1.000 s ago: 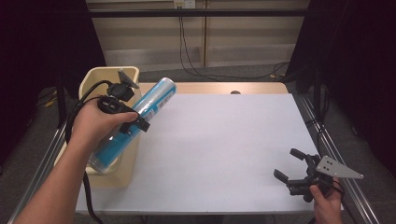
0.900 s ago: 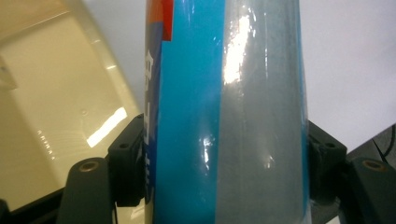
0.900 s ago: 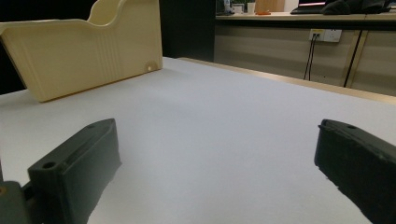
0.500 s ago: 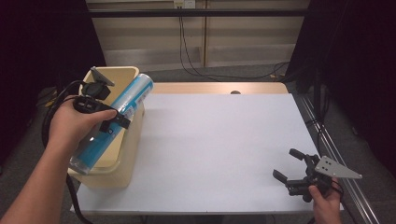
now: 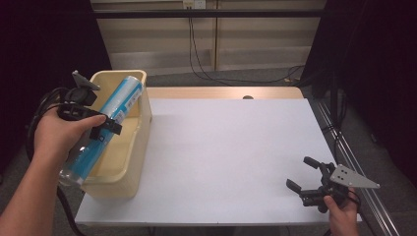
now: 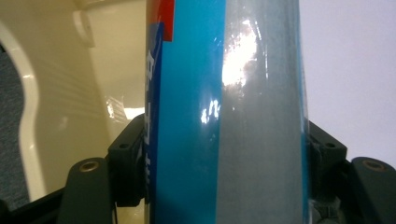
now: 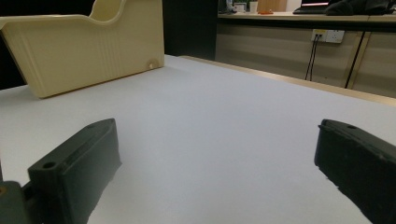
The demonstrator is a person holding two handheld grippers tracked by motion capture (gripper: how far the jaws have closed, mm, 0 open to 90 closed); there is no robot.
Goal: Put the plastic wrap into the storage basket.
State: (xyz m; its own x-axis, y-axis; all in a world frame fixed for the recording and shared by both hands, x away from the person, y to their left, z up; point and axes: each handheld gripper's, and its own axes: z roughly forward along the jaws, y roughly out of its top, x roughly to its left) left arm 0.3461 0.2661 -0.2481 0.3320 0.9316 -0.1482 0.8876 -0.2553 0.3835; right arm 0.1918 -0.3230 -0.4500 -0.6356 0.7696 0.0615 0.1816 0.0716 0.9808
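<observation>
Blue-and-clear plastic forms the long tube (image 5: 105, 127), a stiff cylinder with a glossy, likely slippery film skin; judged light for its length, though the contents cannot be made out. It hangs tilted over the cream bin (image 5: 129, 162) at the left edge of the table (image 5: 226, 157), its far end above the bin's far rim and its near end projecting past the near left corner. The left gripper (image 5: 101, 129) is clamped across the tube near mid-length, pads pressing both sides as the left gripper view confirms (image 6: 224, 140). A mid-length hold is judged sound for balance; a hold near either end would likely let the tube swing or slide. The bin's visible interior holds nothing else; part of its floor is hidden by the tube. The right gripper (image 5: 302, 177) rests at the near right corner, jaws apart, holding nothing.
</observation>
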